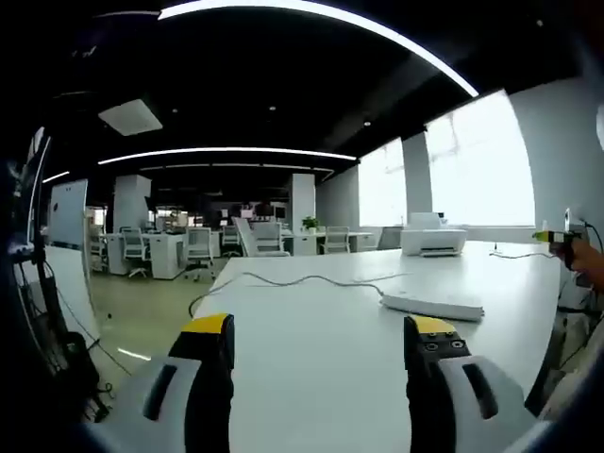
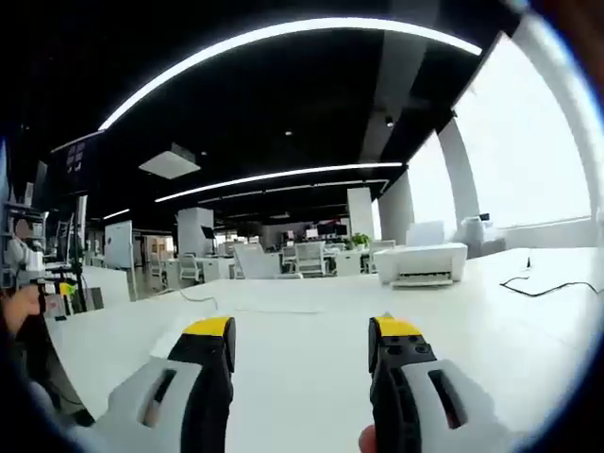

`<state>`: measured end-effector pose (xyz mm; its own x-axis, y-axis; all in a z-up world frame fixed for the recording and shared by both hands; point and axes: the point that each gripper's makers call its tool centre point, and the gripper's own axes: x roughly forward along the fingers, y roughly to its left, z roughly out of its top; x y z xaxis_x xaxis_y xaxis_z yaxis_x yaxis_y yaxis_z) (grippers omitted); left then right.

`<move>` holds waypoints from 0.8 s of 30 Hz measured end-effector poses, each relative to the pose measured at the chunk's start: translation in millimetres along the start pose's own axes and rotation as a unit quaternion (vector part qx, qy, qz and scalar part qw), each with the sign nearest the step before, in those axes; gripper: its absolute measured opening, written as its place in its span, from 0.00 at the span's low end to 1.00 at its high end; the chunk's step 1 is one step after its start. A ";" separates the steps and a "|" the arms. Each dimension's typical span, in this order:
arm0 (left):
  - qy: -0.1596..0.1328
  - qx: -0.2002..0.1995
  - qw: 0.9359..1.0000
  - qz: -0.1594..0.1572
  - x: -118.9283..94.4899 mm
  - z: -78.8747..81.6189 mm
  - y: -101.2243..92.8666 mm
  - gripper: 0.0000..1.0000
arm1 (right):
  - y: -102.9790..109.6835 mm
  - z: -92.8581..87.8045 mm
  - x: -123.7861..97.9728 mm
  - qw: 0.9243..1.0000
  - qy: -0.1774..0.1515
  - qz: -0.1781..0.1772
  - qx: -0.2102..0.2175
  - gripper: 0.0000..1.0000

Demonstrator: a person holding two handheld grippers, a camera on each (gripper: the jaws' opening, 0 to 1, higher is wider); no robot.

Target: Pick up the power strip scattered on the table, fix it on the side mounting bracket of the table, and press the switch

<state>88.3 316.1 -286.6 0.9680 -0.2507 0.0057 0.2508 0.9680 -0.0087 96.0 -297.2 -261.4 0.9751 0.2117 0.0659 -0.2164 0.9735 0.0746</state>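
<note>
**Both grippers wide, strip on table**

Left gripper [image 1: 321, 344] and right gripper [image 2: 300, 344] gape wide, holding nothing. The strip [image 1: 432, 304] lies flat on the table [image 1: 311, 377], right of centre in the left gripper view, its cord [image 1: 283, 280] trailing left.

1. Across the top of my left gripper view a long curved white ceiling light strip [image 1: 321, 14] sweeps over a dark black ceiling [image 1: 236, 85].
2. At right, tall bright windows [image 1: 472, 160] sit between white wall columns [image 1: 416, 175].
3. Mid-frame, rows of white office desks [image 1: 165, 250] with white swivel chairs [image 1: 198, 247] stand on a glossy pale floor [image 1: 142, 316].
4. A small green potted plant [image 1: 310, 224] sits at centre.
</note>
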 end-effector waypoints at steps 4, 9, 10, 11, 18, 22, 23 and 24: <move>0.000 0.003 1.000 0.002 -1.6 1.2 -0.6 0.77 | 1.4 -1.5 0.7 1.000 0.002 0.003 0.000 0.53; -0.003 0.005 1.000 0.004 -7.2 4.2 -2.6 0.77 | 5.4 -3.0 2.5 1.000 0.003 0.010 0.002 0.53; -0.005 0.005 1.000 0.004 -8.8 5.5 -3.0 0.77 | 7.3 -2.2 2.2 1.000 0.003 0.012 0.002 0.54; -0.006 0.006 1.000 0.004 -9.8 6.3 -3.5 0.77 | 10.0 -0.9 1.5 1.000 0.001 0.014 0.001 0.54; -0.005 0.005 1.000 0.004 -9.9 5.8 -2.4 0.77 | 16.1 -5.2 -0.2 1.000 0.007 0.019 0.000 0.54; -0.008 0.005 1.000 0.003 -10.7 8.2 -2.6 0.77 | 18.1 -2.1 -2.0 1.000 0.002 0.020 0.001 0.54; -0.008 0.005 1.000 0.003 -10.9 8.4 -2.8 0.77 | 18.7 -1.3 -2.5 1.000 0.002 0.021 0.000 0.54; -0.008 0.005 1.000 0.002 -11.1 8.4 -3.3 0.77 | 18.8 -1.1 -2.8 1.000 0.003 0.021 -0.002 0.54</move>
<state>76.6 315.7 -278.3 0.9689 -0.2464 0.0218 0.2464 0.9692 0.0014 89.2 -279.4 -261.3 0.9654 0.2530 0.0638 -0.2571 0.9639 0.0687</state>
